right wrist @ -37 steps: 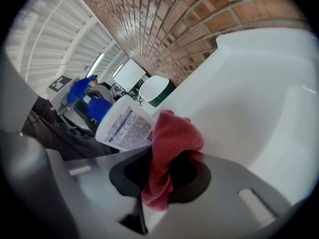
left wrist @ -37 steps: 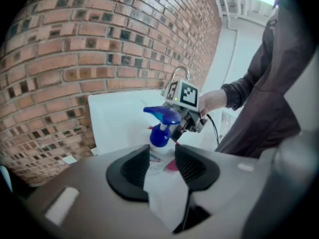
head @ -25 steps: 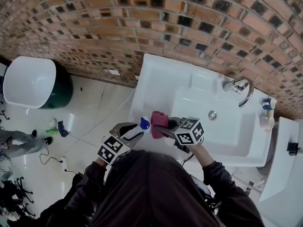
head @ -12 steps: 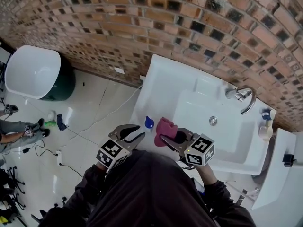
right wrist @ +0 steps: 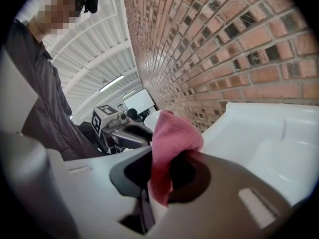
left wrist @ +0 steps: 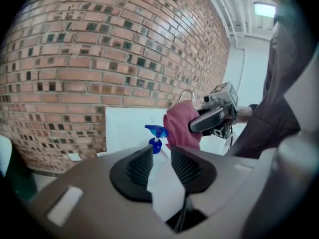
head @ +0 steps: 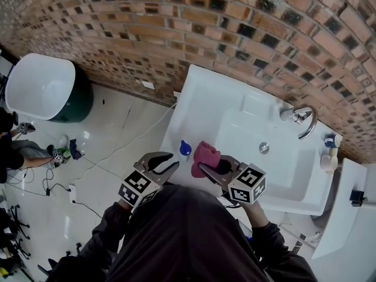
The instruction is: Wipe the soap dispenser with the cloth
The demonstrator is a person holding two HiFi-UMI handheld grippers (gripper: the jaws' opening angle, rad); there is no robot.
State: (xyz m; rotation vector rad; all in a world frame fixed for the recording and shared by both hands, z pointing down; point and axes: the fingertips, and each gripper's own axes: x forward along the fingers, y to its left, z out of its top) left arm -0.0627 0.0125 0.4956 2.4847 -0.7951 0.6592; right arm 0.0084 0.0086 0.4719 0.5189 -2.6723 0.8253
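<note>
Narrower than before, the left tongs (left wrist: 160, 153) are closing, empty, just behind the soap dispenser (left wrist: 156, 132), probably to steady it; right tongs (right wrist: 164, 158) clamp the cloth (right wrist: 172, 131) for wiping.

Washrm: sink (head: 200, 93) w/ tap (head: 299, 117), brick wall (head: 176, 22).

Cloth (head: 205, 155) is pink, dispenser (head: 185, 149) blue-capped, sink (head: 200, 93) white.
</note>
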